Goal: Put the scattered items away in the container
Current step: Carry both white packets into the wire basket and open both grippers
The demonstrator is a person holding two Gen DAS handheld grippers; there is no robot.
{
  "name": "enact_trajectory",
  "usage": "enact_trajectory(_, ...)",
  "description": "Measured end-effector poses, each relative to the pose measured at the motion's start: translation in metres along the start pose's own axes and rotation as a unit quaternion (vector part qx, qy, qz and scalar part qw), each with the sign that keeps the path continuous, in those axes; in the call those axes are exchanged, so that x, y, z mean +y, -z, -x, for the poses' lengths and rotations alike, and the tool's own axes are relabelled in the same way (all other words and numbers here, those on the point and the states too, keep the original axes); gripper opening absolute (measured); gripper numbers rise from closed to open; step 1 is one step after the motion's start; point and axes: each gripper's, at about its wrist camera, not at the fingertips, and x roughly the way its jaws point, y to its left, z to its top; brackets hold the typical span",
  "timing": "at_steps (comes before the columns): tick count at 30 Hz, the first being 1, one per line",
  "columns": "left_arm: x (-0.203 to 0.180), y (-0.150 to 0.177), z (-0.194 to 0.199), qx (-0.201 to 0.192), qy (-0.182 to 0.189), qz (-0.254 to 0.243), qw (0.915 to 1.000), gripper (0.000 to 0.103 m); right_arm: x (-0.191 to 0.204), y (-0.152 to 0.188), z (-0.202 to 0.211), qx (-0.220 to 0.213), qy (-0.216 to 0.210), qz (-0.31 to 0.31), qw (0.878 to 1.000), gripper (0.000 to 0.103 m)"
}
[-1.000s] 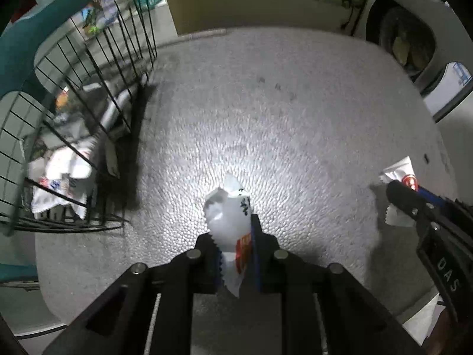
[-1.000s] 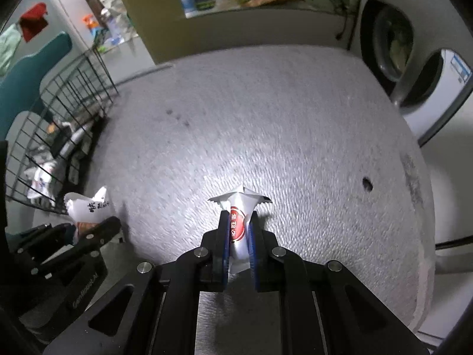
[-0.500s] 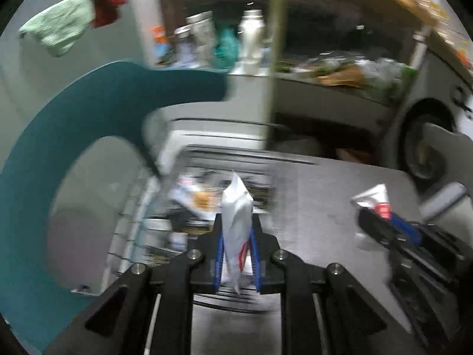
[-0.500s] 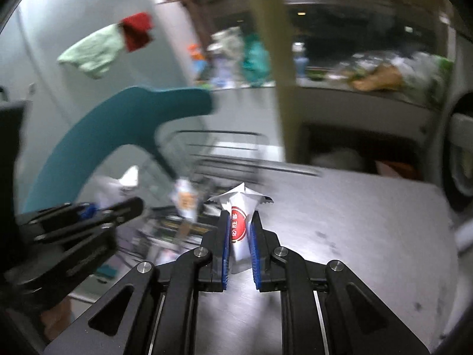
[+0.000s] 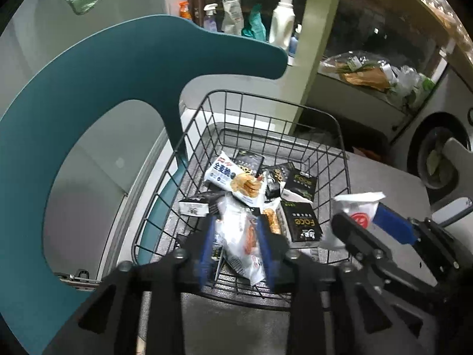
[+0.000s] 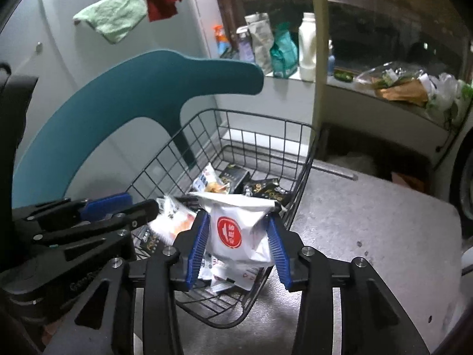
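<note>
Grey pebbled table [image 6: 369, 222] — both tongs spreading, packets loose between them, over the wire basket [image 5: 266, 109].

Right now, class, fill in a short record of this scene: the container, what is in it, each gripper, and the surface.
container: black wire basket standing on a grey table
contents: biscuit packet, black sachets, other wrappers
left gripper: above the basket, jaws opening, orange-printed clear packet between them
right gripper: over the basket's near edge, jaws opening, white packet with red circle between them
behind: teal chair back
</note>
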Motion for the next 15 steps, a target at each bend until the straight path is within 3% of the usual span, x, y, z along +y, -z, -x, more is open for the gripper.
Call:
enact_trajectory(3, 0.007, 0.004, 0.007, -0.007, 0.023, 0.007, 0.9997, 0.054, -0.005, -0.001, 0.006, -0.001, -0.003, -0.01, 1.0, 0.045)
enact_trajectory(10, 0.004, 0.014, 0.026, -0.031, 0.062, -0.004, 0.9976, 0.06, -0.012, 0.0, 0.033, -0.022, 0.008, -0.018, 1.0, 0.046)
enact_trajectory(15, -0.008, 0.021, 0.042, -0.04, 0.072, -0.014, 0.9965, 0.064, -0.021, 0.012, 0.067, -0.042, 0.041, -0.02, 0.998, 0.063)
